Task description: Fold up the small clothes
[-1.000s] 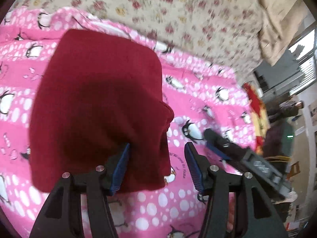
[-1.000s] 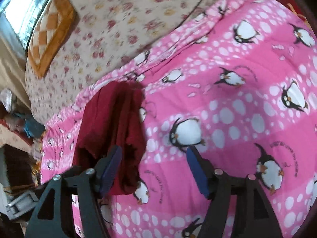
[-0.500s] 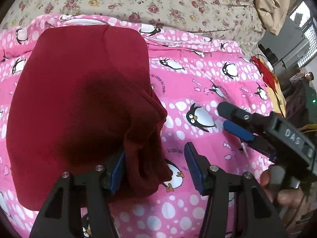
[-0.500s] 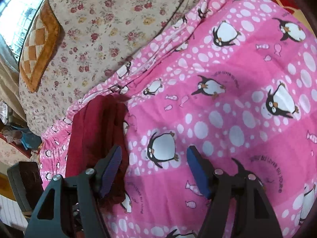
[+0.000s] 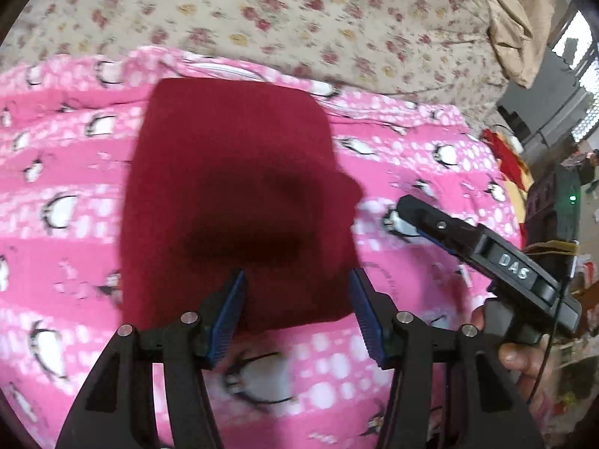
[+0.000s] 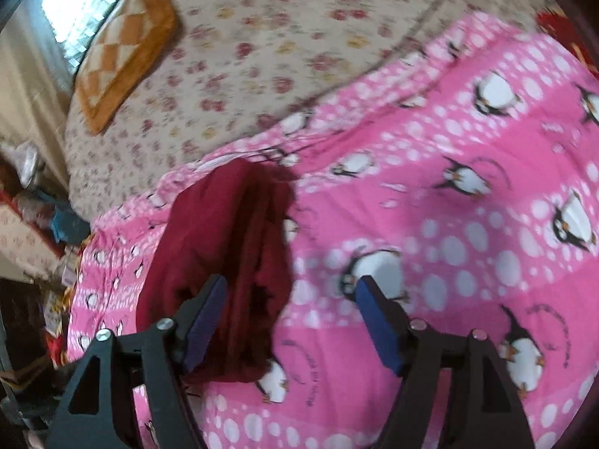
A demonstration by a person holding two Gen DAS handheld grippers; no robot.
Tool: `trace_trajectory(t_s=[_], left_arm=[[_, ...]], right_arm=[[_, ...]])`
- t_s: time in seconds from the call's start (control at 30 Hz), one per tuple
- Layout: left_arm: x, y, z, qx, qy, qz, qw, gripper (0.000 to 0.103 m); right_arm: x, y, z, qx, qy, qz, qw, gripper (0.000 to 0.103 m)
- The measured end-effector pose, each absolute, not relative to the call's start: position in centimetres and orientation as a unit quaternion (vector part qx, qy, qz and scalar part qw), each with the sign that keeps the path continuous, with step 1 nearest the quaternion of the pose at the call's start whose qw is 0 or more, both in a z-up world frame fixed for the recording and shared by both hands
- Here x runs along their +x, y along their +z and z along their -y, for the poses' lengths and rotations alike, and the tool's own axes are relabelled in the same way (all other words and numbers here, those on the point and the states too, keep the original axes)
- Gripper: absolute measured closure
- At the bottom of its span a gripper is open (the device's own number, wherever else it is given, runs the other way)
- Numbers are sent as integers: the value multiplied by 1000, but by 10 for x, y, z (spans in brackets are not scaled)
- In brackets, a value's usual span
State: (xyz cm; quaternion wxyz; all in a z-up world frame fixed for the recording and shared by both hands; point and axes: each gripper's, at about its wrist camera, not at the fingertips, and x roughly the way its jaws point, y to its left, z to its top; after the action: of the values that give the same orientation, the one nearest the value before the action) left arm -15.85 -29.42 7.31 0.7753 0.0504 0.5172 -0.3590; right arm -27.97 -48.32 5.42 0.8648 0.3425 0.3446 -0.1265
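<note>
While the cream bedspread with small red flowers (image 5: pixel 299 11) fills the far side of both views, you are working over the pink penguin-print quilt (image 6: pixel 468 205) spread across it. On that quilt lies the folded dark red knit garment (image 5: pixel 232 202), flat and roughly rectangular, with a layered, bunched edge on its right side. Your left gripper (image 5: pixel 297 314) hovers over the garment's near edge with its blue pads apart and nothing pinched between them. Your right gripper (image 6: pixel 290 321) stands wide, its jaws having just been opening; the garment's stacked edge shows beside its left pad, but the pads grip nothing. In the left wrist view your right hand (image 5: pixel 524 351) holds that black gripper just right of the garment.
</note>
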Motion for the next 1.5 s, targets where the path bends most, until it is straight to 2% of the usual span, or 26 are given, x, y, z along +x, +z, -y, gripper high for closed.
trace_trajectory(t_s=[0.13, 0.4, 0.5, 0.53, 0.77, 0.87, 0.97, 1.03, 1.27, 1.37, 1.5], left_arm=[[-151, 73, 261, 32, -340, -514, 787, 68], [-104, 55, 211, -82, -319, -539, 775, 68], [-87, 50, 212, -113, -330, -541, 766, 59], [-82, 48, 213, -116, -333, -540, 764, 56], [-53, 18, 236, -119, -335, -567, 743, 55], [-46, 11, 242, -115, -342, -564, 742, 48], [-43, 8, 248, -110, -348, -561, 743, 47], [-43, 8, 250, -103, -354, -557, 744, 47], [-59, 23, 251, -61, -369, -526, 764, 74], [-69, 40, 245, -53, -378, -513, 769, 81], [-85, 60, 230, -47, -385, -504, 772, 82]], right_arm=[[-270, 54, 469, 346, -96, -341, 869, 24], [-236, 62, 453, 337, -80, -308, 886, 16], [-219, 56, 468, 364, -87, -309, 875, 10], [-214, 51, 472, 372, -87, -317, 868, 10], [-180, 4, 476, 384, -46, -381, 840, 10], [-177, 2, 470, 356, -35, -377, 855, 9], [-172, 1, 467, 338, -23, -383, 859, 10], [-170, 1, 467, 327, -17, -387, 862, 17], [-180, 11, 466, 331, -5, -381, 864, 40], [-184, 22, 458, 330, -3, -374, 867, 46], [-196, 42, 440, 333, 18, -364, 869, 47]])
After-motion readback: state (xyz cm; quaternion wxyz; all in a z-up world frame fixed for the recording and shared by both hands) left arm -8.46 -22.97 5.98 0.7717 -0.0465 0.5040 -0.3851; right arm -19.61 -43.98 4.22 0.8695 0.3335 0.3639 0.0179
